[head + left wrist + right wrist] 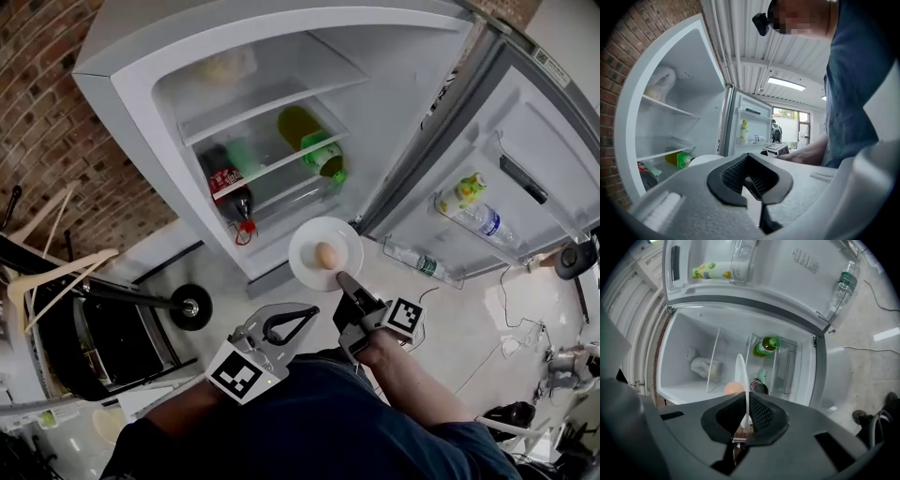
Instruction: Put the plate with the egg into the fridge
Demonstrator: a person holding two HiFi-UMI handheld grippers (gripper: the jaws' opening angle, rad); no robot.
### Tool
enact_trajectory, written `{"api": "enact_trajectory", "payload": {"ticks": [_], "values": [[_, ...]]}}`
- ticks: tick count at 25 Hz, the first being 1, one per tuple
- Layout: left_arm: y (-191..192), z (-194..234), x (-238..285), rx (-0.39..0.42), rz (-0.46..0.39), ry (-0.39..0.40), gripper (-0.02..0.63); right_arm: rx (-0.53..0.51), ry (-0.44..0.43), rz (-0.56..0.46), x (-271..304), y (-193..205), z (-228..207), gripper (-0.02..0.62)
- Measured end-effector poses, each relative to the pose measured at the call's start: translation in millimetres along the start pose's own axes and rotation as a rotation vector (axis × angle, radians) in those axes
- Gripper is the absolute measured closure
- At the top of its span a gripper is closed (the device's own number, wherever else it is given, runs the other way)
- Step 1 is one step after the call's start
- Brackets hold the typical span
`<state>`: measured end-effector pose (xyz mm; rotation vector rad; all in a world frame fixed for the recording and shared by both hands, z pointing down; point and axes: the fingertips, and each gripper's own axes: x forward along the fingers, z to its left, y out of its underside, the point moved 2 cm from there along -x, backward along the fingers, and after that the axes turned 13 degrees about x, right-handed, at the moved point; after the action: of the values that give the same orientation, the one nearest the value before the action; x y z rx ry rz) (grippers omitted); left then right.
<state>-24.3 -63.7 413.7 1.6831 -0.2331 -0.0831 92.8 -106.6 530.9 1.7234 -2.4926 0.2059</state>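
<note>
Closest to the camera, the left gripper sits back by the person's body, well short of the fridge, its fingers together with nothing between them. Ahead of it, the right gripper reaches toward the fridge's open compartment, its fingers clamped on the near rim of the plate. The plate runs on from those fingers straight toward the fridge and hangs in the air just outside its shelves. The egg rests near the plate's middle. The right hand is clearly the nearer to the fridge, so carrying the plate in looks like its job.

From the right gripper view the plate shows edge-on and half hides the egg. A green bottle and a dark bottle lie on the fridge's lower shelves, and a pale bundle lies on an upper one. How much free shelf remains is hard to judge.
</note>
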Motion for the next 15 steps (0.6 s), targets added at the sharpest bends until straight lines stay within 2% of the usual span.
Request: {"api": "enact_trajectory", "payload": {"ticks": [5,15], "values": [[0.3,20.6,10.5,-0.016,0.013,-0.031,0.603,-0.016,0.000,0.046,26.2,-10.3,11.6,0.577],[0.4,52.9,34.4,-0.013,0.044,-0.175,0.603,-0.044,-0.014,0.177,84.2,-39.8,31.8,0.577]]}}
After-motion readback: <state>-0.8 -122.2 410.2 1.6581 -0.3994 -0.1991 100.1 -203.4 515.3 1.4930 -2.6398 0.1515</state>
